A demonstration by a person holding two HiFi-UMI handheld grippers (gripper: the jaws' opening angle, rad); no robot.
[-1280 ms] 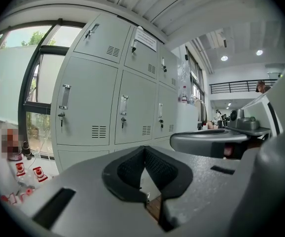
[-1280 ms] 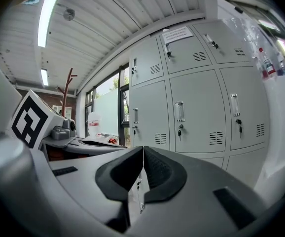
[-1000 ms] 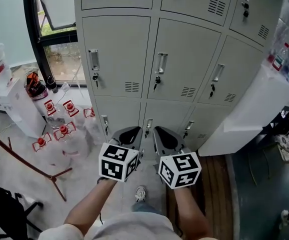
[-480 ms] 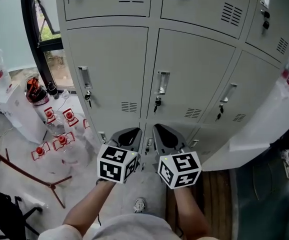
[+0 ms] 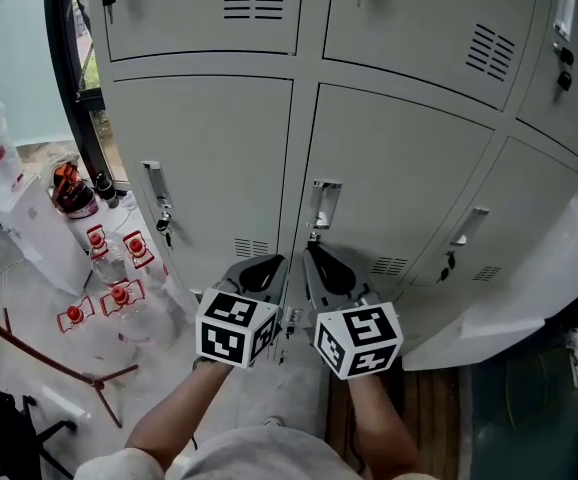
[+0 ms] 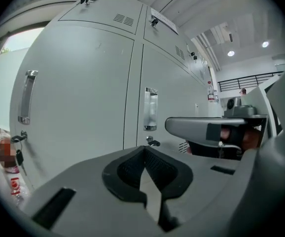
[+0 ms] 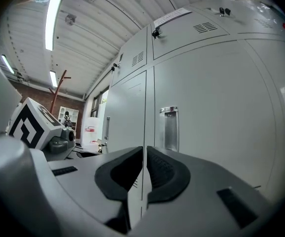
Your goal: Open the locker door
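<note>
Two grippers side by side, both aimed at the lockers. Left gripper point(image 6: 143, 150): jaws closed together, nothing in them. Right gripper point(image 7: 144, 150): same, pads meeting, empty. Locker door point(image 5: 399, 168) is shut, dead ahead of the right gripper; its handle point(image 5: 324, 204) sits just beyond the tips, untouched. Red-capped bottles point(image 5: 119, 294) are on the floor, left of the left gripper.

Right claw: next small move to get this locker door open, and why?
Probably open the right claw and ease it forward and slightly up toward the middle door's handle. Its jaws are shut with nothing between them, so it cannot take hold yet. It sits short of the locker door, and the handle lies just above and to the right of its tips.
</note>
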